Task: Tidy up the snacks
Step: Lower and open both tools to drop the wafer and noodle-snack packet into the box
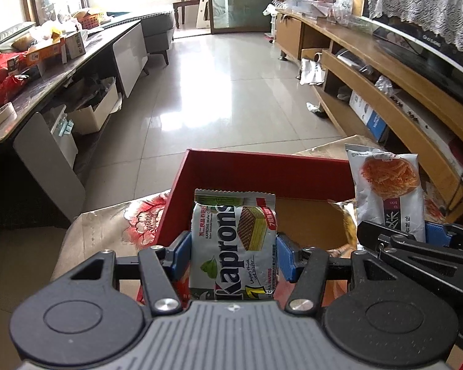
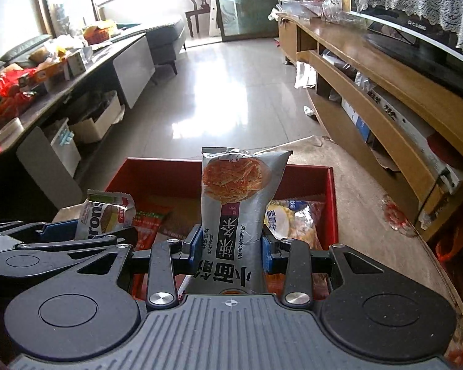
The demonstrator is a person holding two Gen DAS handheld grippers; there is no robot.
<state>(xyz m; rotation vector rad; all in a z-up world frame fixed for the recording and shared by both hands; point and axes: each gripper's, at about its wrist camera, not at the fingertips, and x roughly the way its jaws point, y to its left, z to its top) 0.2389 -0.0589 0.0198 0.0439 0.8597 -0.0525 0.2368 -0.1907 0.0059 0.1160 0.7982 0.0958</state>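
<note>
My left gripper (image 1: pixel 233 251) is shut on a Kaprons wafer packet (image 1: pixel 231 246) and holds it upright over the near edge of a red box (image 1: pixel 262 169). My right gripper (image 2: pixel 231 245) is shut on a grey noodle snack bag (image 2: pixel 236 203) with an orange picture, upright over the same red box (image 2: pixel 157 169). Each held snack shows in the other view: the noodle bag (image 1: pixel 389 191) at the right, the wafer packet (image 2: pixel 106 214) at the left. Other snack packets (image 2: pixel 296 219) lie inside the box.
The box stands on a low table with a floral cloth (image 1: pixel 114 225). A long wooden TV cabinet (image 2: pixel 385 98) runs along the right. A dark table with clutter (image 1: pixel 31 61) stands at the left. Shiny tiled floor (image 1: pixel 216 92) lies ahead.
</note>
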